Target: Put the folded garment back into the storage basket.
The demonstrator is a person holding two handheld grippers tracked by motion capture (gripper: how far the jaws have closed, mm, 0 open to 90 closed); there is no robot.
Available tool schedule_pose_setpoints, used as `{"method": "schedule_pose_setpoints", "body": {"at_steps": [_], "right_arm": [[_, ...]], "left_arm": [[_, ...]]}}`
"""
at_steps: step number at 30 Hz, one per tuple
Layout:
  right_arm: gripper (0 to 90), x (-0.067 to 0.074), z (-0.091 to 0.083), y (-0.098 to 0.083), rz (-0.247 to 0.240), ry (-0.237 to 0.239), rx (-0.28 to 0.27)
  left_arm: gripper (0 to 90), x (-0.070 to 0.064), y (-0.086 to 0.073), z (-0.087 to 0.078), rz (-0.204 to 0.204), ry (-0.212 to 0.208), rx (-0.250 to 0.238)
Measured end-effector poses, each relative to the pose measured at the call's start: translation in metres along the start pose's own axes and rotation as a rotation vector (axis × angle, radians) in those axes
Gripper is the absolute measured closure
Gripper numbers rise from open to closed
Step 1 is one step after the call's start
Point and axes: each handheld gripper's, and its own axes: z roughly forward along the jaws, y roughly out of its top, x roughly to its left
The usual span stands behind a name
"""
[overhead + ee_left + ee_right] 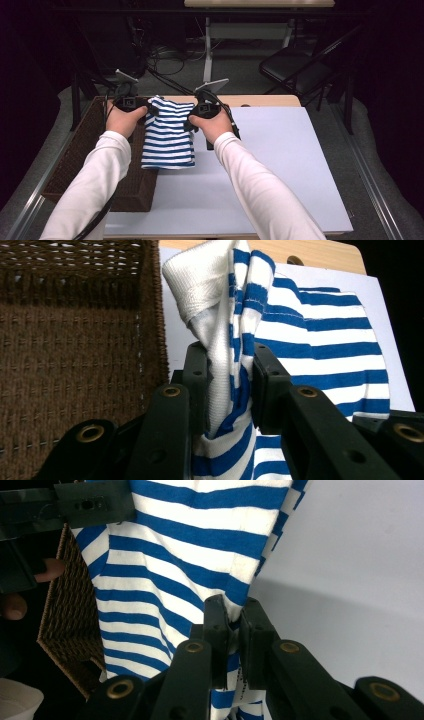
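Note:
A folded blue-and-white striped shirt (168, 135) hangs between both grippers above the table's left side, its lower part draped over the basket's right edge. My left gripper (148, 107) is shut on the shirt's upper left corner, where the white collar (192, 277) bunches between the jaws (229, 390). My right gripper (191, 120) is shut on the shirt's upper right edge; the striped cloth (165, 570) is pinched between its jaws (233, 625).
A brown wicker basket (80, 150) stands at the table's left. A pale blue mat (270, 165) covers the wooden table (265, 101). A folding chair (295, 67) and cables lie on the floor beyond.

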Motion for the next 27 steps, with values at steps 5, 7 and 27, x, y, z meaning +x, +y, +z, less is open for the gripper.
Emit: {"method": "schedule_pose_setpoints", "body": {"at_steps": [5, 7, 27], "right_arm": [[84.2, 0.008, 0.006, 0.000, -0.013, 0.006, 0.009], [84.2, 0.010, 0.008, 0.000, -0.017, 0.008, 0.015], [84.4, 0.041, 0.032, -0.001, -0.048, 0.048, 0.045]], "left_arm": [[72.9, 0.005, -0.001, -0.004, -0.008, 0.012, -0.004], [73.0, 0.008, -0.001, -0.006, -0.010, 0.015, -0.007], [73.2, 0.039, -0.006, -0.030, -0.051, 0.033, -0.017]]}}
